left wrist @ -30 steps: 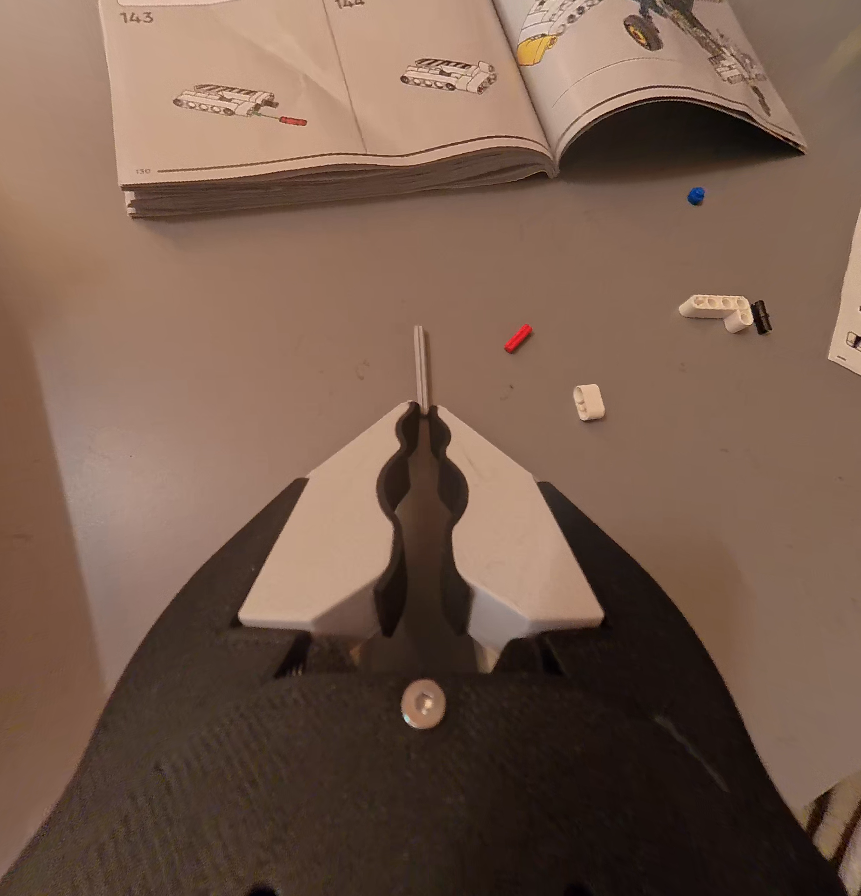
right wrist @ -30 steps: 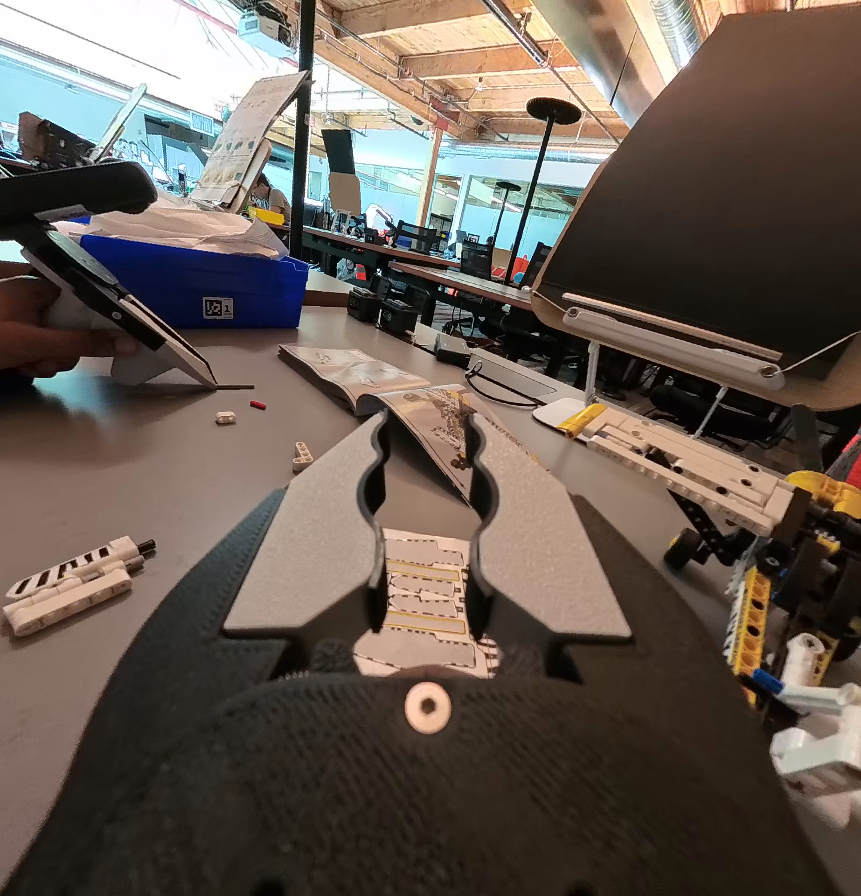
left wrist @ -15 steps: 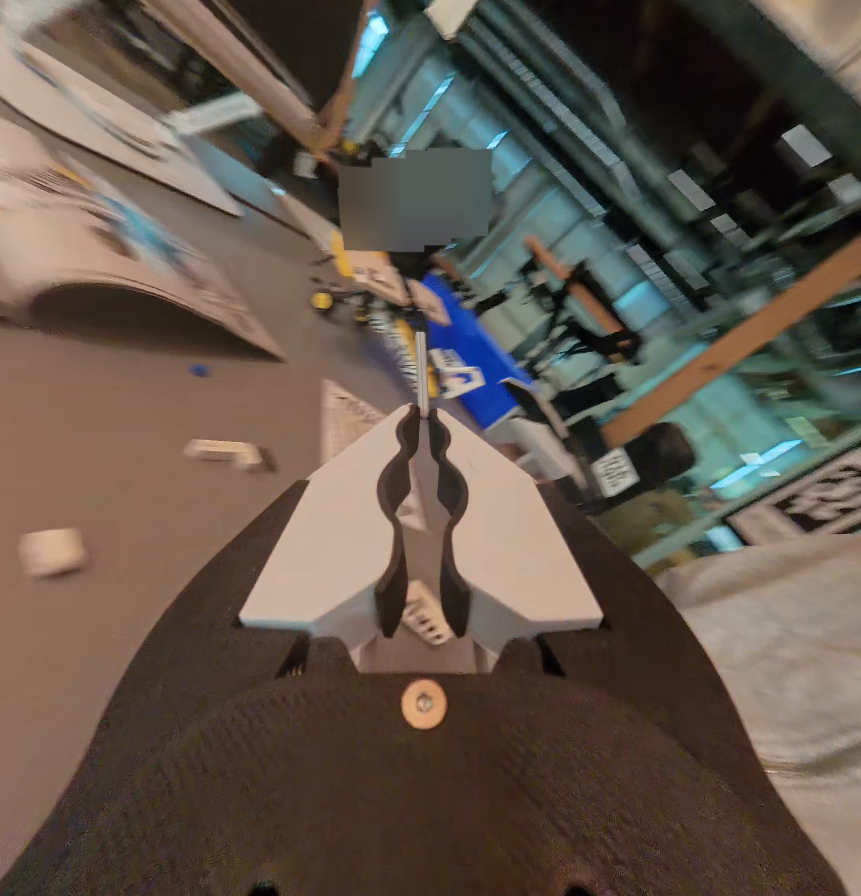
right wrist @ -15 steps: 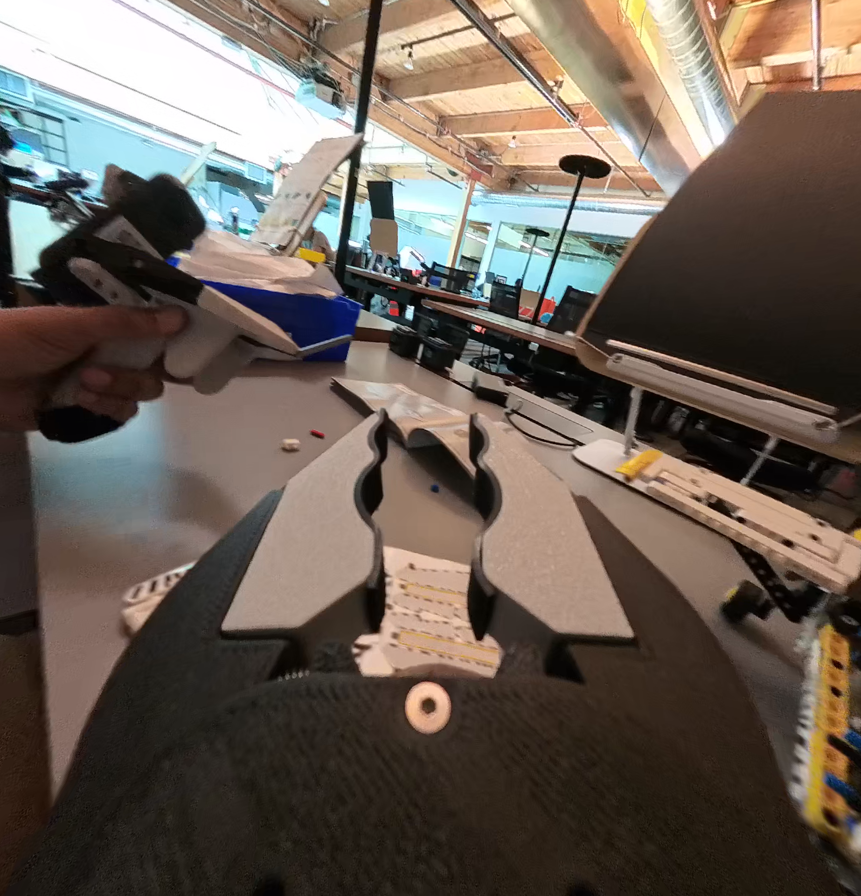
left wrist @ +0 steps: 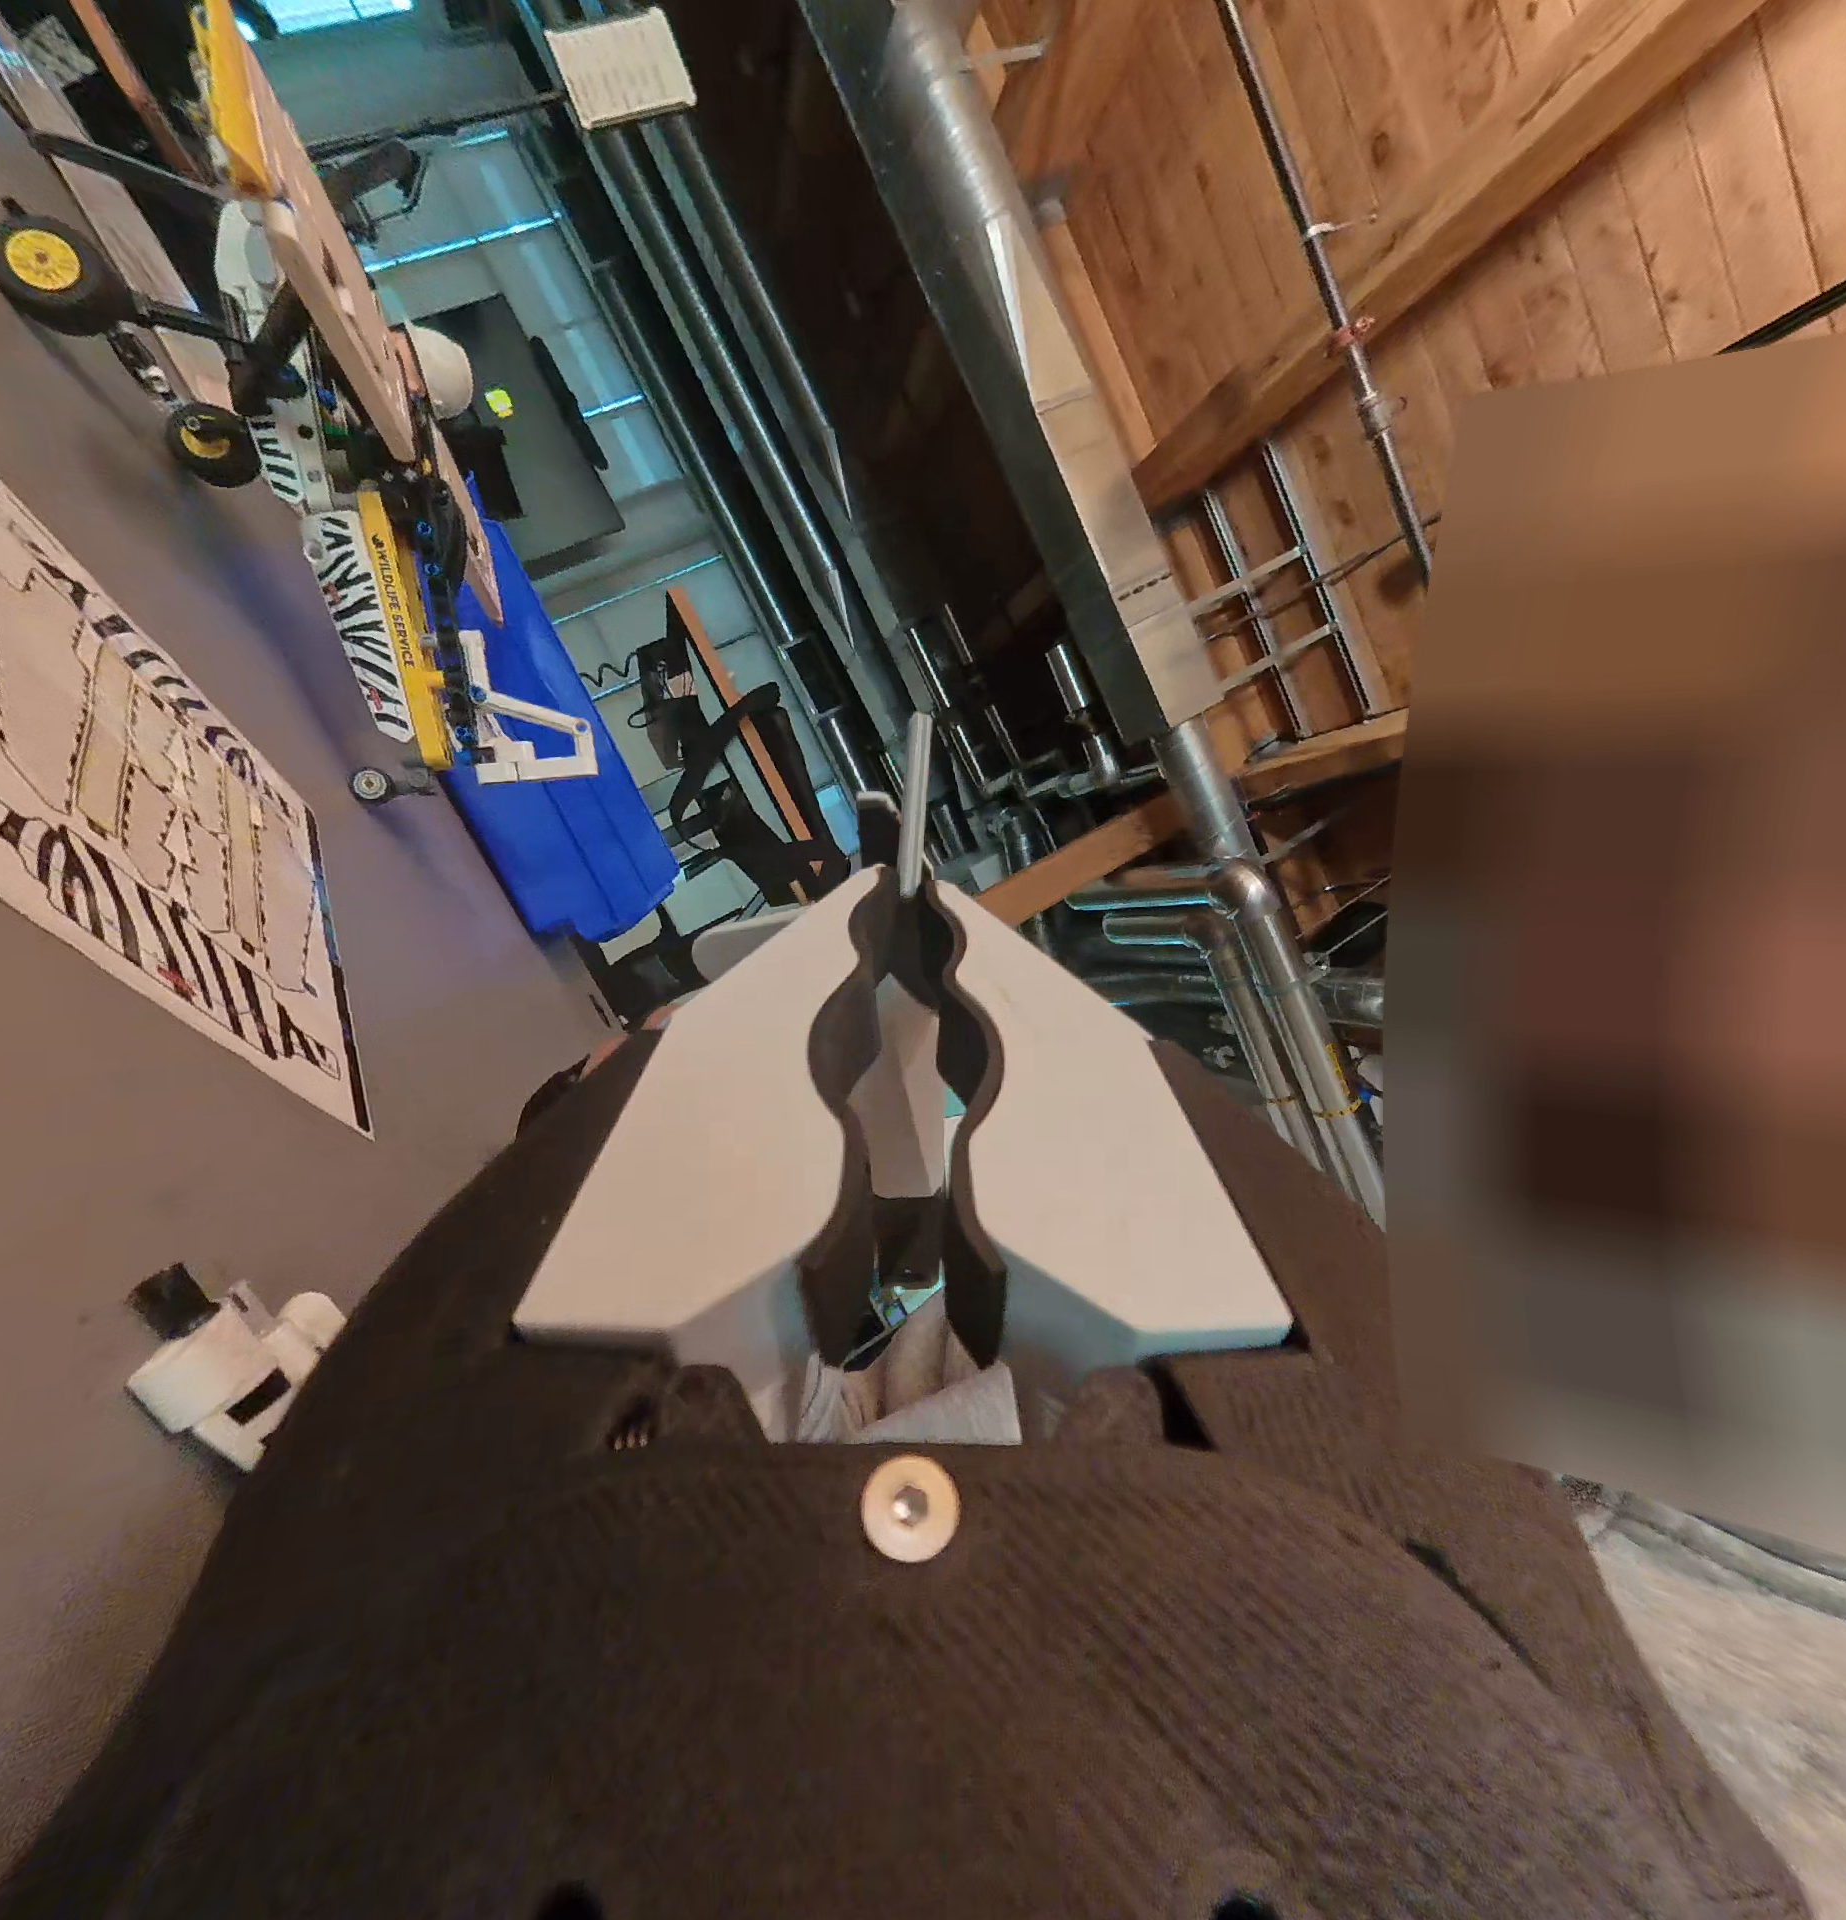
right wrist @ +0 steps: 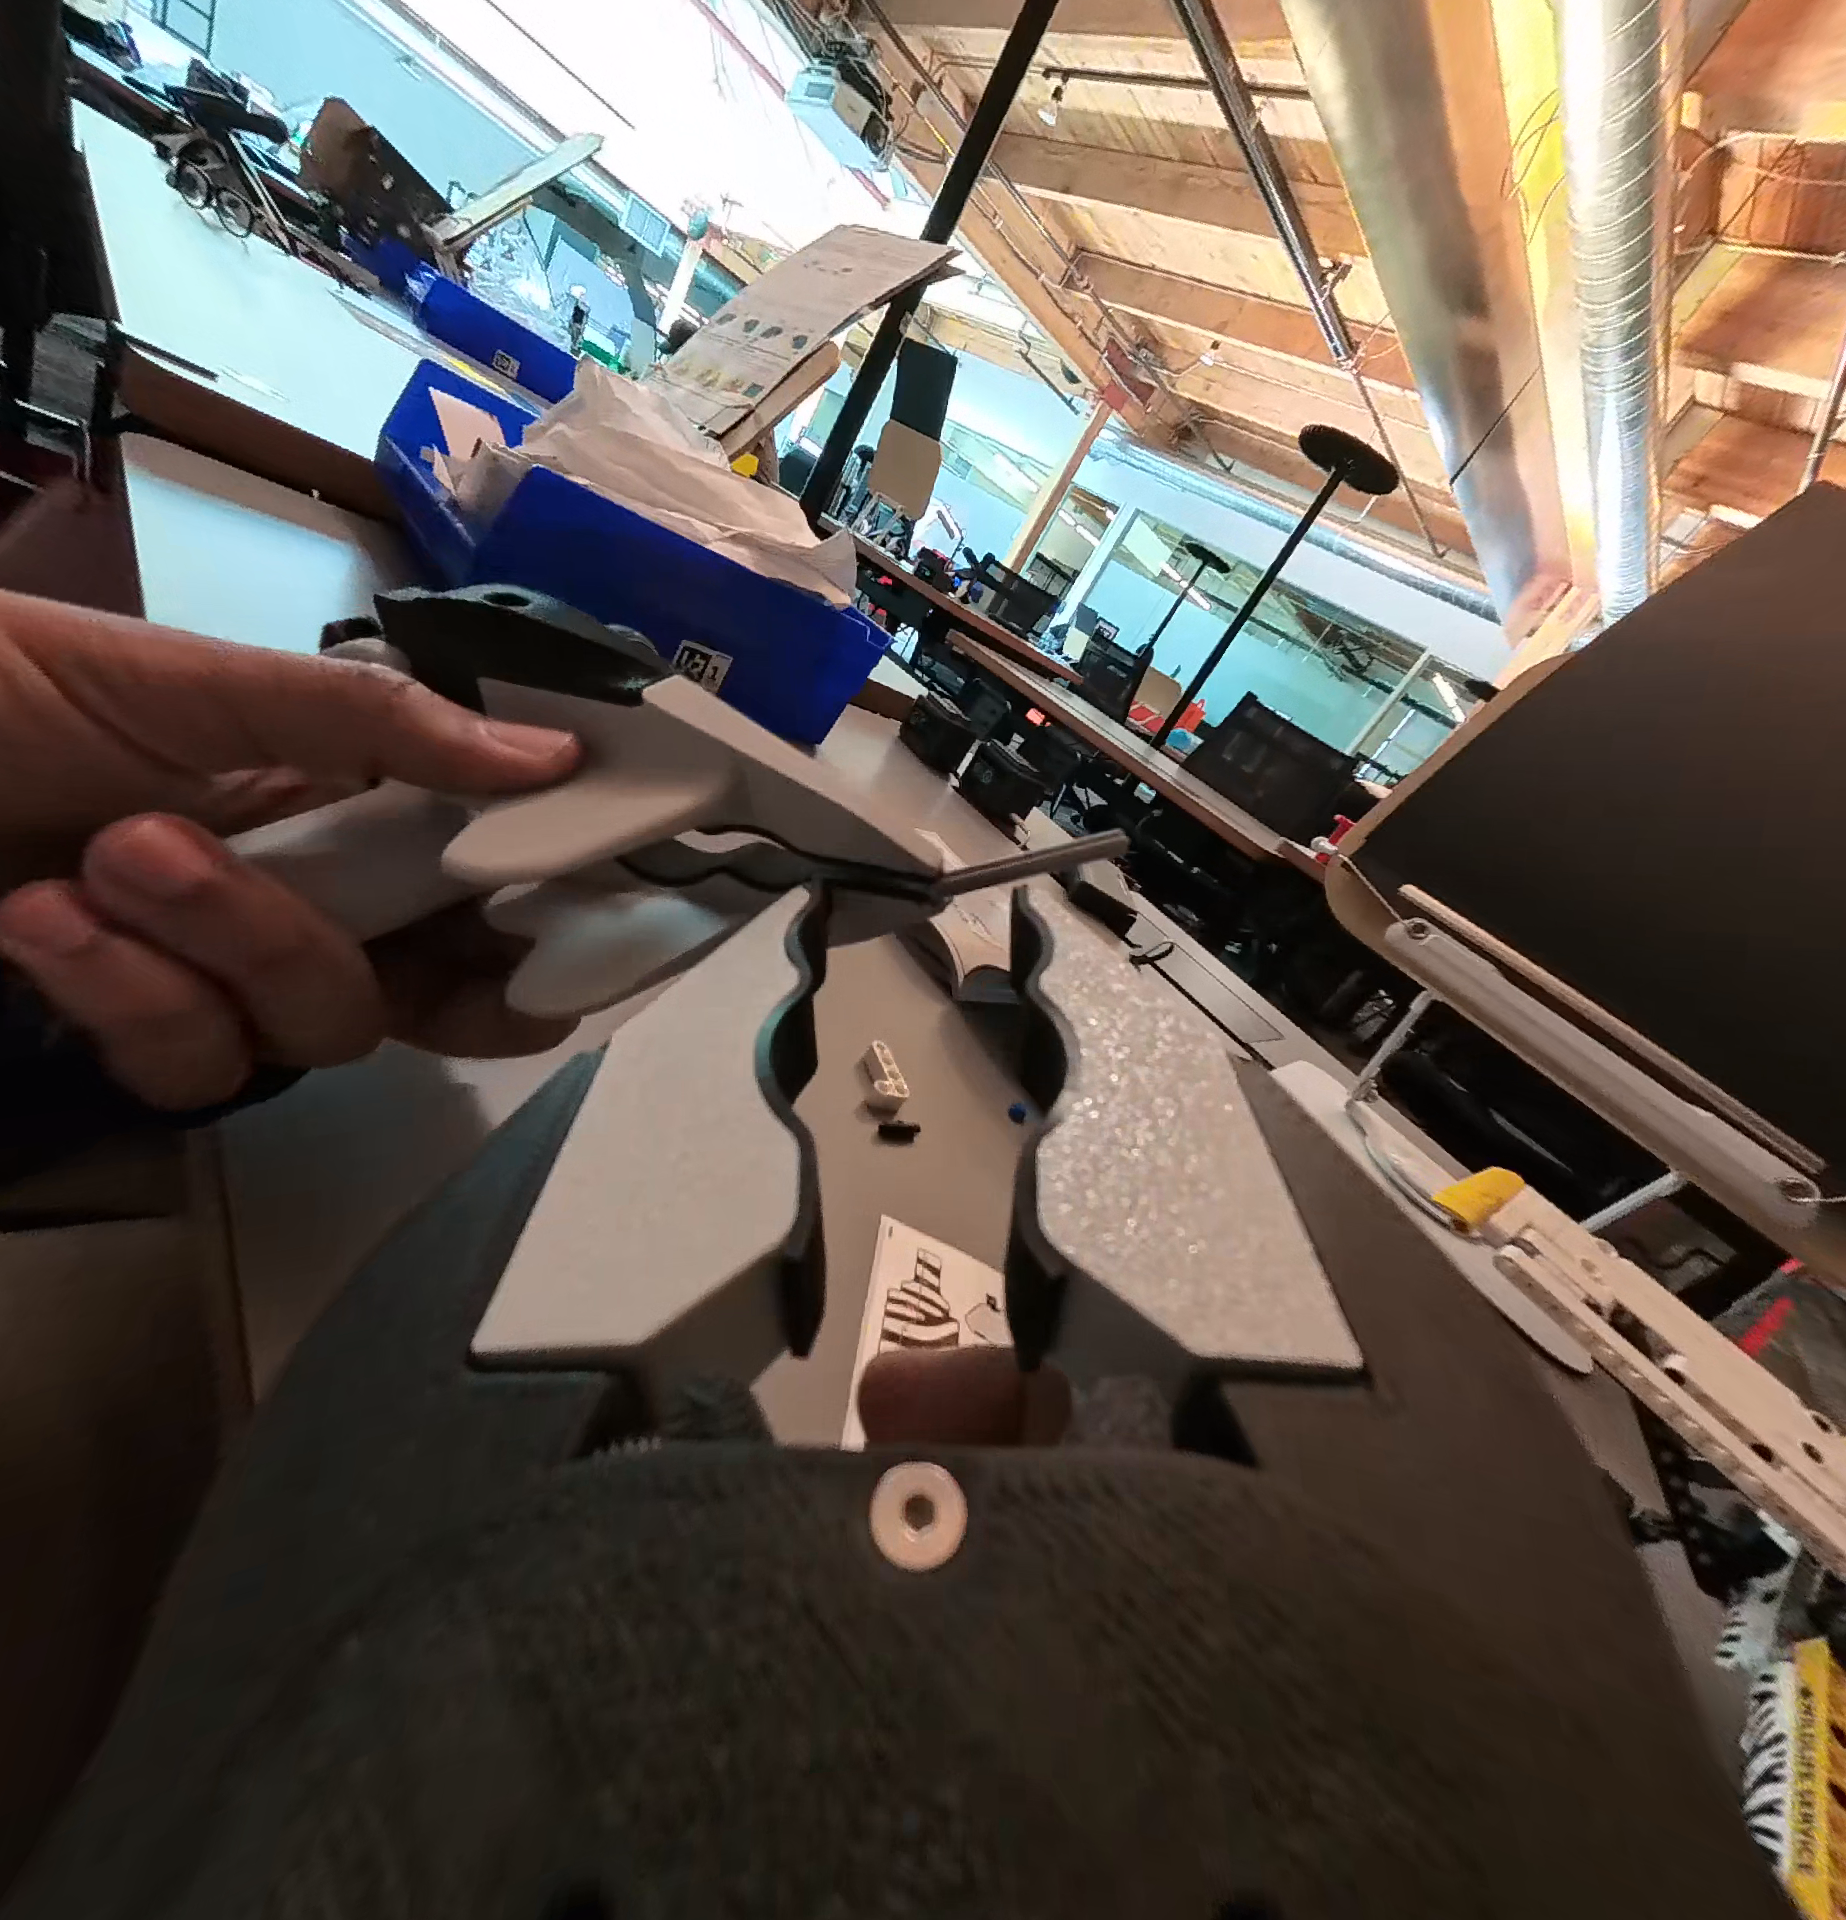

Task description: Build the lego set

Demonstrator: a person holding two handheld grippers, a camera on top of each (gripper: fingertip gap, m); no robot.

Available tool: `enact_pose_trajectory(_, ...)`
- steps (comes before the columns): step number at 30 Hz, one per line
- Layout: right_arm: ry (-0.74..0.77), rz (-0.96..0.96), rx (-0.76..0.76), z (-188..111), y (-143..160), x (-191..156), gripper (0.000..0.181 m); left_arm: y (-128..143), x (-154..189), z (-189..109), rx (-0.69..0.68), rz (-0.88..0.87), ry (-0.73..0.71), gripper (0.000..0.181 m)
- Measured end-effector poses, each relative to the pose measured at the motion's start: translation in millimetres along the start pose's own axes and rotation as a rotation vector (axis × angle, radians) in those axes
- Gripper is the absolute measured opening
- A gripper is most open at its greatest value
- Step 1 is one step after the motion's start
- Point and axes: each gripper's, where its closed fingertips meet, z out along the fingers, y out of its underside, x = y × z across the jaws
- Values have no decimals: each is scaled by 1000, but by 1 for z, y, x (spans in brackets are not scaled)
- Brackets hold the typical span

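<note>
My left gripper (left wrist: 906,894) is shut on a thin grey axle (left wrist: 913,805) that sticks out past its tips, held up in the air. In the right wrist view the left gripper (right wrist: 924,878) and the axle (right wrist: 1033,860) show just above my right gripper's tips. My right gripper (right wrist: 914,920) is open and empty, above the table. A white angled beam (right wrist: 886,1068), a black pin (right wrist: 898,1130) and a blue pin (right wrist: 1019,1113) lie on the table between its fingers. The yellow, white and zebra-striped model (left wrist: 399,582) stands at the far side; it also shows at the right (right wrist: 1729,1455).
A sticker sheet (left wrist: 140,790) lies on the grey table (left wrist: 119,1195); it also shows in the right wrist view (right wrist: 929,1309). A white striped sub-assembly (left wrist: 233,1371) lies near the left gripper. A blue bin (right wrist: 649,582) and an open booklet (right wrist: 981,951) sit farther back. My left and right fingertips are right by each other.
The left gripper has lifted off the table with the axle, swung round and come close in front of the right gripper. The right gripper has tilted upward and stays open.
</note>
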Motion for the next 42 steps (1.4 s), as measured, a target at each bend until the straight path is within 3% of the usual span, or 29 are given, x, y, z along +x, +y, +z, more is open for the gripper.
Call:
enact_pose_trajectory(9, -8, -66, 7, 0, -1, -4, 33, -4, -7, -5, 0, 1, -28, 2)
enact_pose_trajectory(19, -106, 28, 11, 4, 2, -15, 37, 3, -8, -2, -34, 17, -29, 1)
enact_pose_trajectory(33, -131, 119, 43, -5, 4, -1, 18, 2, -11, -5, -66, 22, -31, 1)
enact_pose_trajectory(42, -237, 19, 51, -14, 6, -18, 17, 19, -11, -8, -264, -80, -7, 1)
